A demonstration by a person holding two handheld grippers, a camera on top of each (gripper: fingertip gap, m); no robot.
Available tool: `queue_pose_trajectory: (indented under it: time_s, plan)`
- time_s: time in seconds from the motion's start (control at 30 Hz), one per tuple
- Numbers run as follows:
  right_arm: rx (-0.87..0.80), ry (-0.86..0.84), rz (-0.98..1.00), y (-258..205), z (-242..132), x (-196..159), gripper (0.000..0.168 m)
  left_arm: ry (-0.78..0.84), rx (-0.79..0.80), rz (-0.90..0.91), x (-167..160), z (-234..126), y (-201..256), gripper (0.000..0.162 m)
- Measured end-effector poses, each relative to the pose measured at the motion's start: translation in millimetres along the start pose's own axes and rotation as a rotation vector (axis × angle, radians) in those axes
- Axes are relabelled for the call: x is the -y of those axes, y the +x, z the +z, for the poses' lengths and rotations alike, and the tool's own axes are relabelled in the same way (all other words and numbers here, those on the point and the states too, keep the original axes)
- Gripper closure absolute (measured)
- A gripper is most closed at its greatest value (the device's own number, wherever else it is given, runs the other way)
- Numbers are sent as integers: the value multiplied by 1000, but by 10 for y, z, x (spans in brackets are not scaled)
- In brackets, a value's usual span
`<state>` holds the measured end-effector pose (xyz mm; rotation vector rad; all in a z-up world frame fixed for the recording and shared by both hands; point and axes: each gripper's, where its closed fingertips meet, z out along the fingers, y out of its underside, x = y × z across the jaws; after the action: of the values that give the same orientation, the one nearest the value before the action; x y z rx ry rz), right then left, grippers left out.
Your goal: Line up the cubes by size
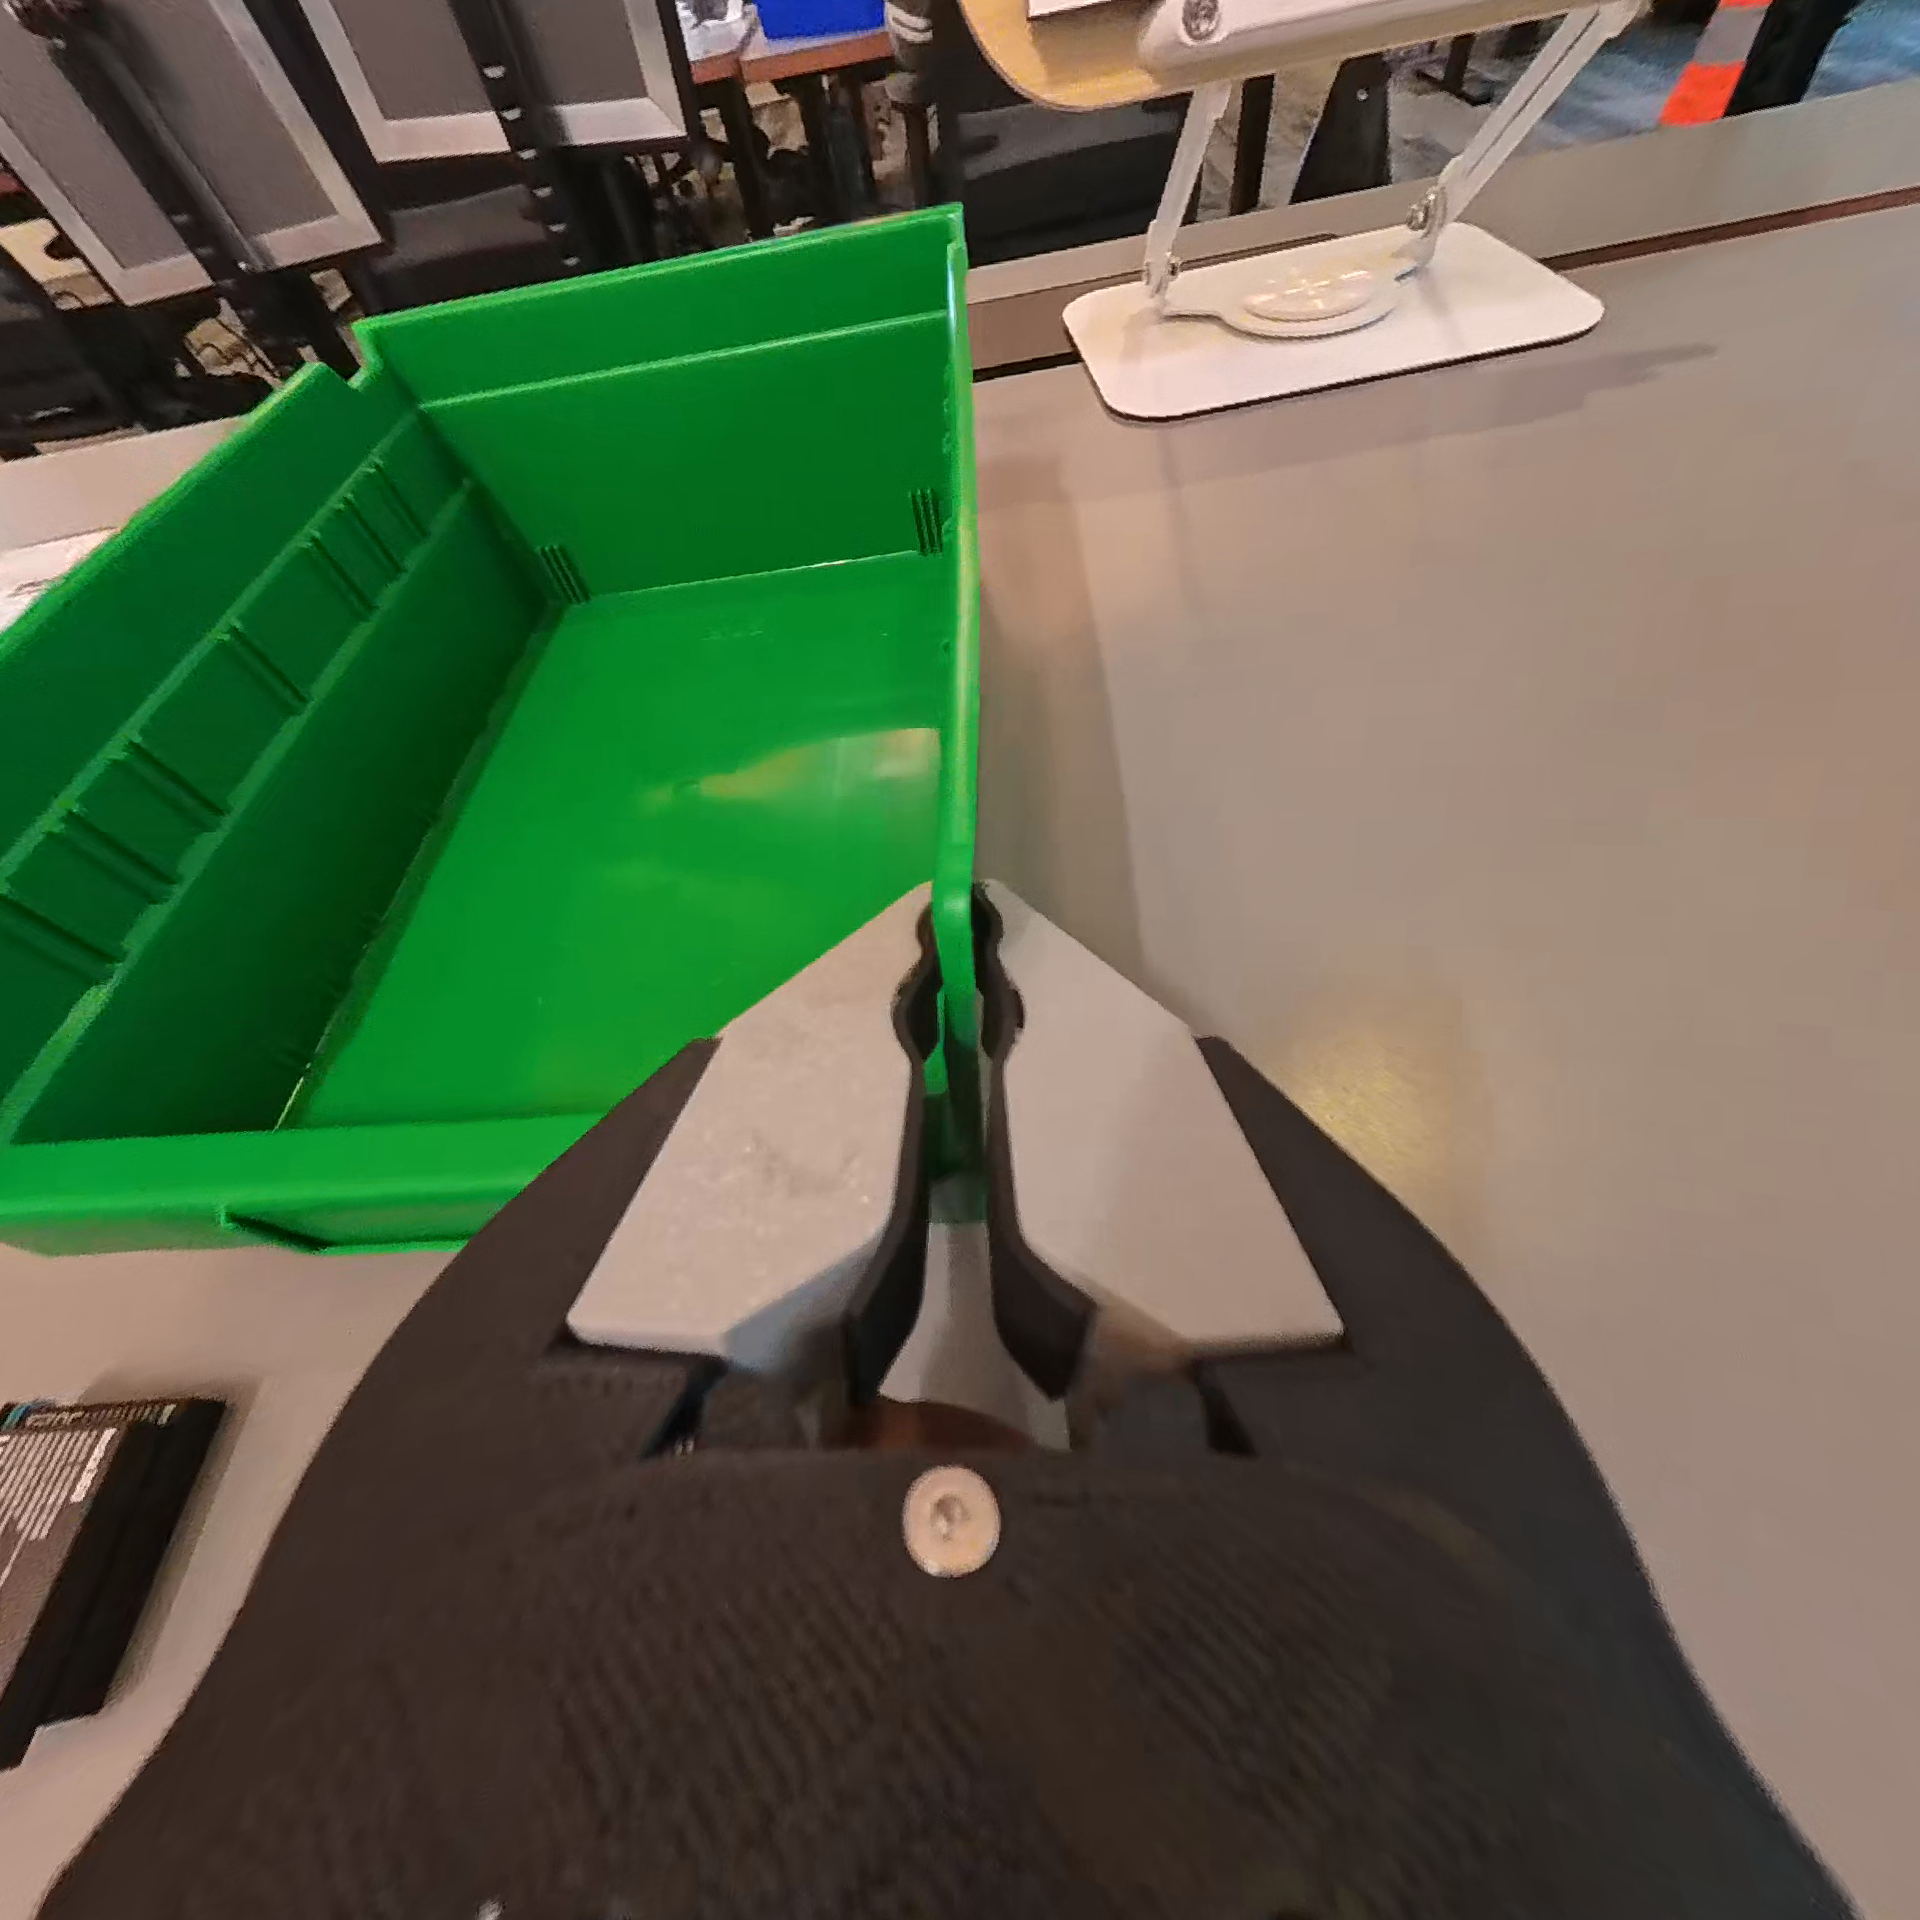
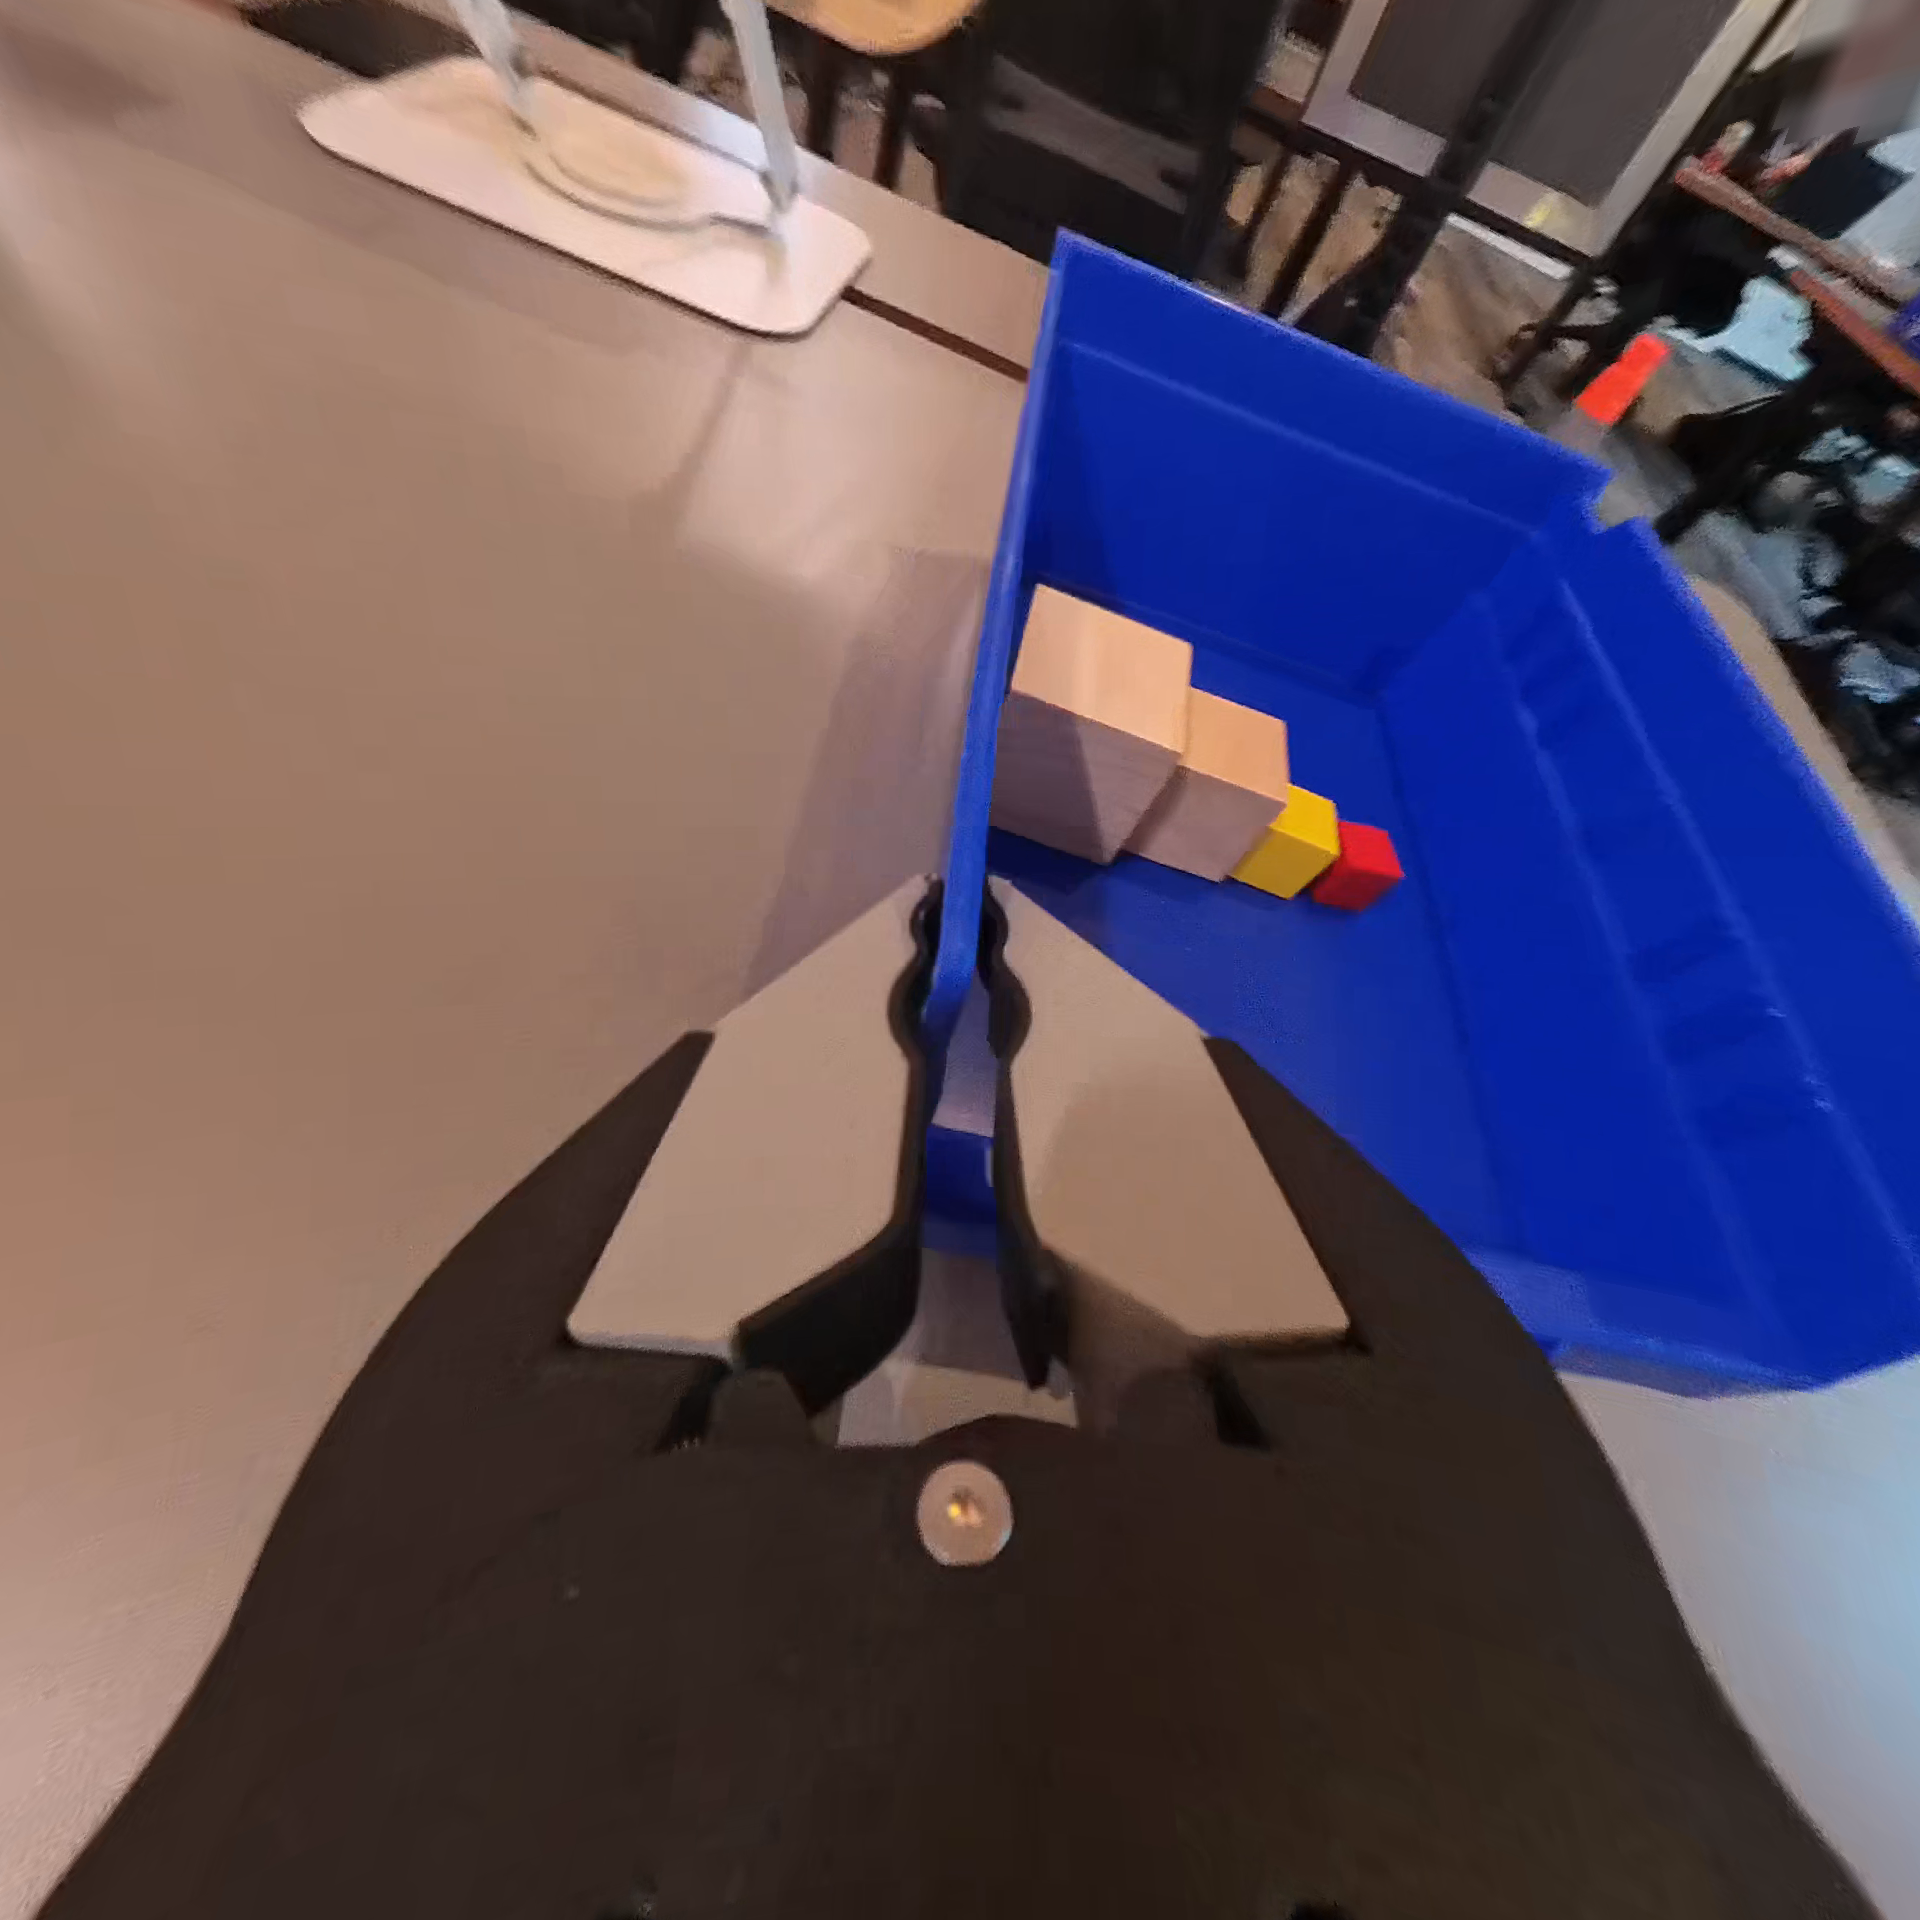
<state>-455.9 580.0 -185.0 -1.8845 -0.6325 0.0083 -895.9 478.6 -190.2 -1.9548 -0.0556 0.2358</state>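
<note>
In the left wrist view my left gripper (image 1: 958,940) is shut on the right side wall of a green bin (image 1: 961,623), which stands empty on the grey table (image 1: 1455,779). In the right wrist view my right gripper (image 2: 958,940) is shut on the left side wall of a blue bin (image 2: 987,675). Inside the blue bin a row of cubes runs from large to small: a large wooden cube (image 2: 1091,717), a smaller wooden cube (image 2: 1226,790), a yellow cube (image 2: 1288,842) and a red cube (image 2: 1359,864). The cubes touch one another.
A white lamp base (image 1: 1330,312) stands at the table's far edge; it also shows in the right wrist view (image 2: 592,187). A black device (image 1: 83,1538) lies at the near left. Chairs and desks stand beyond the table.
</note>
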Motion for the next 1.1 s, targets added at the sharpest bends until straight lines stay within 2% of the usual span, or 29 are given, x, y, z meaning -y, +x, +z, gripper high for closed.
queue_pose_trajectory:
  time_s: [0.07,0.13,0.33,0.47,0.6,0.7,0.87,1.0,1.1]
  plan:
    - [-6,-16,10,-50,6,18,165,32,-8,0,83,-45,15,162]
    - [-3,-13,42,-170,10,63,164,103,-31,-5,304,-166,77,162]
    - [5,8,95,-859,70,325,158,299,-116,-71,1218,-645,315,161]
    - [-6,23,140,-1398,144,546,160,376,-168,-111,1833,-1029,546,160]
    - [54,26,196,-2085,219,805,160,451,-253,-116,2375,-1490,992,160]
    - [92,32,199,-2651,236,1000,161,497,-337,-123,2618,-1812,1495,161]
    - [152,37,166,-3521,219,1279,159,480,-466,-103,2617,-2018,2490,161]
    - [268,22,102,-4079,160,1439,152,405,-552,-74,2314,-1897,3246,160]
    - [313,29,78,-4233,107,1472,153,324,-594,-16,2000,-1729,3663,160]
